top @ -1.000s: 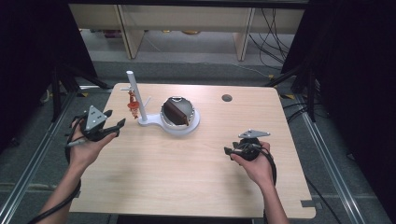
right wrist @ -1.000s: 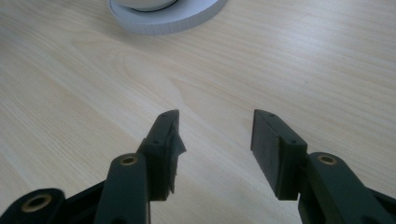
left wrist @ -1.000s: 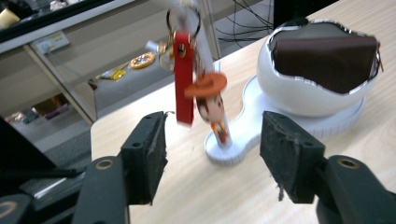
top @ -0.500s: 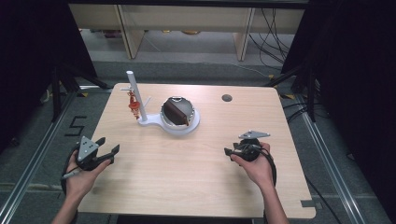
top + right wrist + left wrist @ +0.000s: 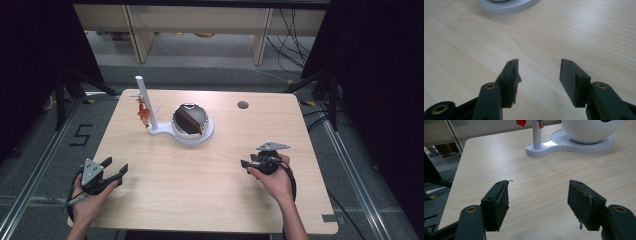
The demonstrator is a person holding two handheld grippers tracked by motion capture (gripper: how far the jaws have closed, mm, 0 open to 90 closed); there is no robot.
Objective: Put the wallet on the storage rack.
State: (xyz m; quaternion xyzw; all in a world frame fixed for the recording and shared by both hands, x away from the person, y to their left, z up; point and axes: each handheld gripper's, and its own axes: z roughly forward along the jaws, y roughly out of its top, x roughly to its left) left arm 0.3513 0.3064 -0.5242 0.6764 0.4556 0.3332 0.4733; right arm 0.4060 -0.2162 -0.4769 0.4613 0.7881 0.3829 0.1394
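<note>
The white stand point(image 5: 186, 134) sits on the far half of the worktop point(image 5: 210, 190), a little left of the middle. Its round bowl point(image 5: 190, 120) holds a dark brown object, and a thin white post point(image 5: 145, 102) rises from the left end of the base with a small red and orange item point(image 5: 143, 112) hanging on it.

Your left gripper point(image 5: 114, 172) is at the near left corner of the worktop, well apart from the stand. Its jaws have just been opening and now stand wide, with nothing between them; in the left gripper view point(image 5: 537, 203) you see bare wood between the pads and the stand base farther off.

Your right gripper point(image 5: 245, 164) is on the near right side, pointing left, also well apart from the stand. Its jaws have just been opening too; they are released and hold nothing, as the right gripper view point(image 5: 539, 80) shows.

A small dark hole point(image 5: 243, 105) is in the worktop at the far right.
</note>
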